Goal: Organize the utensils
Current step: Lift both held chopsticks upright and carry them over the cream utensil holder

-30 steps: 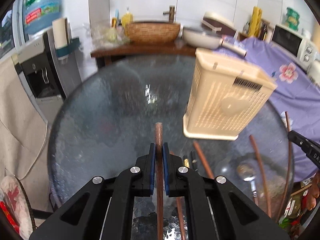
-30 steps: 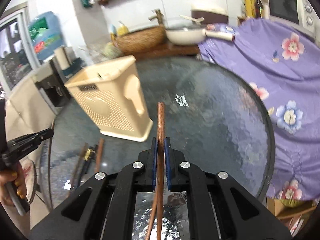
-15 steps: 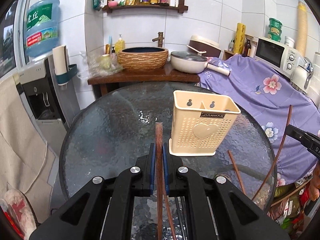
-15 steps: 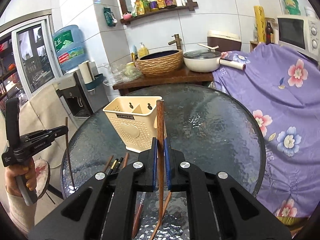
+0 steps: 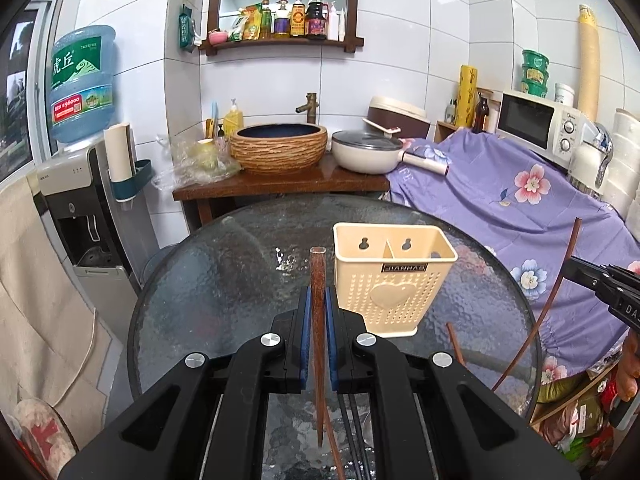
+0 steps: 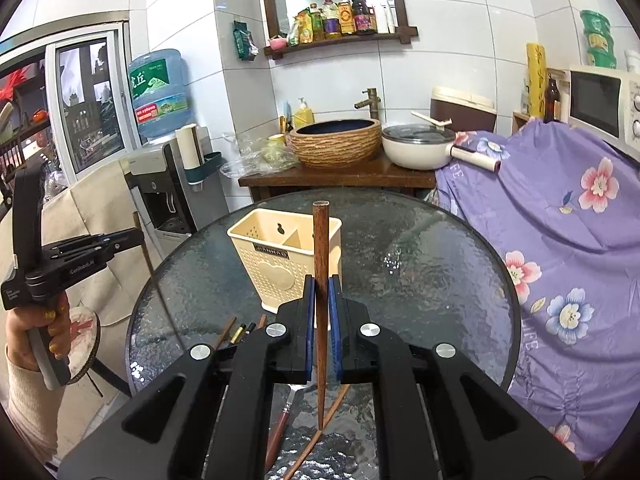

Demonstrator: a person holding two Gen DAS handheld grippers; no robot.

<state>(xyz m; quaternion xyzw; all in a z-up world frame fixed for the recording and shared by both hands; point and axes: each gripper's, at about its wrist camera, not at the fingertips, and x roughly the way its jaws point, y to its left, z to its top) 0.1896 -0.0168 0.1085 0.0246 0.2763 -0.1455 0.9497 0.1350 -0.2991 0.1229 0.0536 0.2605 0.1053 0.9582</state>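
Gripping one dark-brown wooden chopstick (image 5: 319, 320) in the left gripper (image 5: 319, 312) and another chopstick (image 6: 321, 308) in the right gripper (image 6: 321, 312), both clamped tight, I see the cream holder (image 5: 394, 280) mid-frame; its contents stay hidden.

White-tiled walls (image 5: 400, 60) (glossy), round glass table (image 5: 224, 280)

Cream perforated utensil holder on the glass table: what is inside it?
The cream perforated utensil holder shows a central divider and two bare upper compartments, with only a small dark patch in the right one. No utensil sticks out. The compartment bottoms are hidden by its walls.
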